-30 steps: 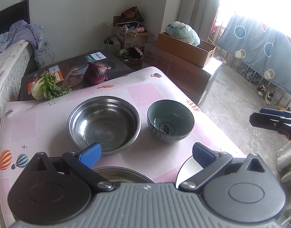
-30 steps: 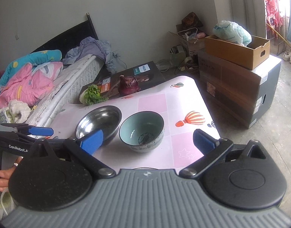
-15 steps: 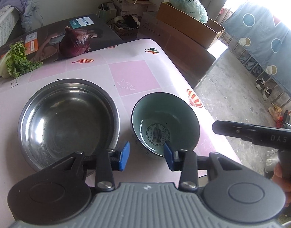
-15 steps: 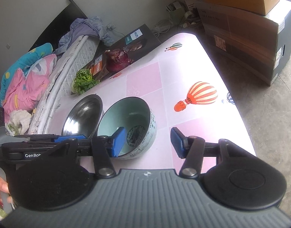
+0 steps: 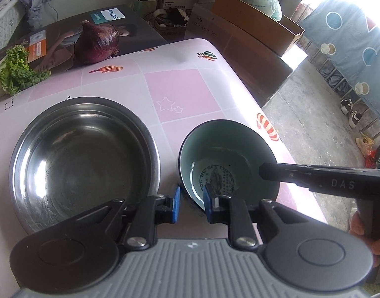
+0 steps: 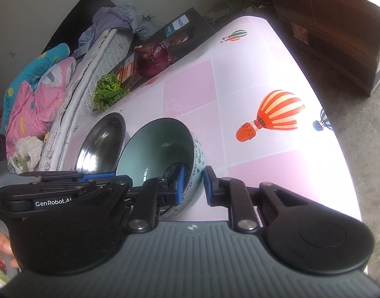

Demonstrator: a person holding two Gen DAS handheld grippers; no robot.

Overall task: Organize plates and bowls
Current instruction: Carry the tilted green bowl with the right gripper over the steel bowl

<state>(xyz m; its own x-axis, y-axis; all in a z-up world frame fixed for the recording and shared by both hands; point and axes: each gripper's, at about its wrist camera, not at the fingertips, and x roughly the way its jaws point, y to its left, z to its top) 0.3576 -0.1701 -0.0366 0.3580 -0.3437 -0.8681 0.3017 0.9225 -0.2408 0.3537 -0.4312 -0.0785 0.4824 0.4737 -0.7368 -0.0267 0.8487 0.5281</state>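
Observation:
A teal ceramic bowl (image 5: 227, 154) stands on the pink balloon-print table (image 5: 185, 94), just right of a larger steel bowl (image 5: 83, 159). My left gripper (image 5: 191, 204) straddles the teal bowl's near-left rim, its jaws still closing with the wall between the blue pads. My right gripper (image 6: 193, 186) is shut on the opposite rim of the teal bowl (image 6: 160, 144), one pad inside and one outside. In the left wrist view the right gripper (image 5: 264, 173) reaches in from the right. The steel bowl (image 6: 103, 141) is untouched.
At the table's far left lie a red onion (image 5: 97, 42) and a lettuce (image 5: 16, 72) by a dark Philips box (image 5: 130, 27). Cardboard boxes (image 5: 252, 24) stand beyond the table. The table's right edge (image 6: 338, 149) drops to a concrete floor. A bed (image 6: 41, 94) borders the left.
Both grippers came down and forward to the teal bowl. Their jaws went from wide open to closed around its rim, on opposite sides.

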